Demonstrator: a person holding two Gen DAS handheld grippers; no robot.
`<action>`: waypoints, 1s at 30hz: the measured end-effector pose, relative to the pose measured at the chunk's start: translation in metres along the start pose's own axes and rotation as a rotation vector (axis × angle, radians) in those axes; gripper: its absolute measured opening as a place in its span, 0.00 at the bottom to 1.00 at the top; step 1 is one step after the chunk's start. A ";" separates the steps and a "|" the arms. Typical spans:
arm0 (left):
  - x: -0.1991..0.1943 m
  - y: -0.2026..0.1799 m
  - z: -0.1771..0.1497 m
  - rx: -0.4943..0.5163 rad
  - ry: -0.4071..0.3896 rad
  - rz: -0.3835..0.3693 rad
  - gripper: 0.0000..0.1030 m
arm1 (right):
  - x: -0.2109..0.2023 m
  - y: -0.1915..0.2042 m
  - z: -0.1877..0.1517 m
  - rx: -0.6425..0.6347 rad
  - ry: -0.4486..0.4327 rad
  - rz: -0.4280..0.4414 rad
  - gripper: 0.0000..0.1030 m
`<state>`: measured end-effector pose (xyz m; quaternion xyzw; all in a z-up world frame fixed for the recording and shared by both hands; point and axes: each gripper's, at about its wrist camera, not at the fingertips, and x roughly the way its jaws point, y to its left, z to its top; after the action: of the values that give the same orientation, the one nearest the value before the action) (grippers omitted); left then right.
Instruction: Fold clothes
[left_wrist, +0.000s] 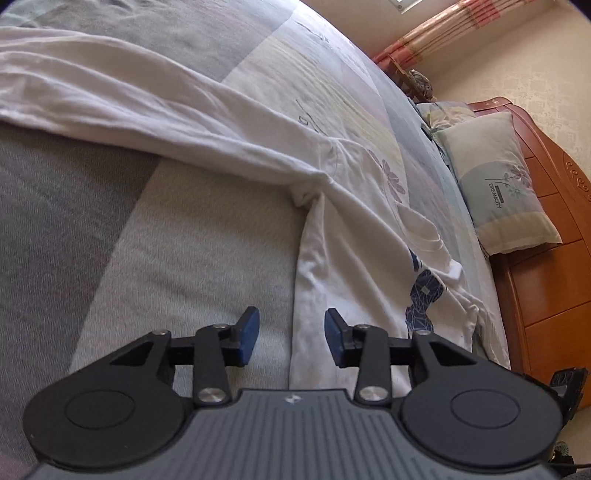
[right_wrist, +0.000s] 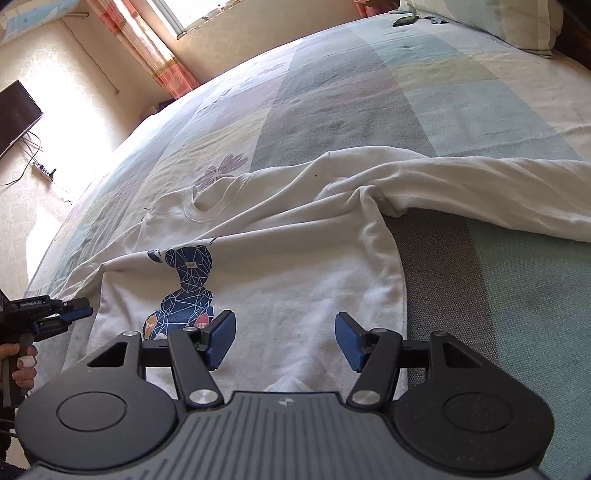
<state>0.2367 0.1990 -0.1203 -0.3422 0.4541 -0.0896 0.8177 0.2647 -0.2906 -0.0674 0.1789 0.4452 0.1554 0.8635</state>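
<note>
The white sweatshirt (right_wrist: 295, 266) lies spread face up on the bed (right_wrist: 369, 92), filling mid-frame, one sleeve (right_wrist: 480, 184) out to the right. It's soft, light, floppy stuff, so I'd pinch hems or seams. Both my left gripper (left_wrist: 291, 338) and right gripper (right_wrist: 285, 341) hover spread apart, empty.

My left camera sits low behind my left fingers (left_wrist: 291, 341), close over the bed (left_wrist: 192, 258), facing along the shirt's (left_wrist: 332, 258) side edge toward the pillow (left_wrist: 498, 184) and headboard (left_wrist: 546, 266). My right camera sits behind my right fingers (right_wrist: 285, 341), close above the shirt's (right_wrist: 295, 280) lower part, facing across the bed (right_wrist: 332, 92) toward the curtain (right_wrist: 147, 44) and window. Both views share the shirt and the patchwork cover. The right view also catches my left gripper (right_wrist: 79, 308) at its left edge.
</note>
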 end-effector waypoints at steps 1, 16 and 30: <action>-0.003 0.003 -0.010 -0.024 0.007 -0.021 0.38 | 0.000 -0.002 -0.001 0.003 0.004 -0.004 0.64; 0.001 -0.003 -0.035 -0.070 0.035 0.025 0.06 | -0.001 -0.007 0.000 -0.021 0.017 0.031 0.65; 0.028 -0.118 -0.086 0.895 0.139 0.117 0.62 | 0.012 0.068 -0.046 -0.637 0.139 0.126 0.90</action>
<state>0.2032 0.0565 -0.0941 0.0775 0.4431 -0.2535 0.8564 0.2262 -0.2175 -0.0707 -0.0840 0.4200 0.3517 0.8324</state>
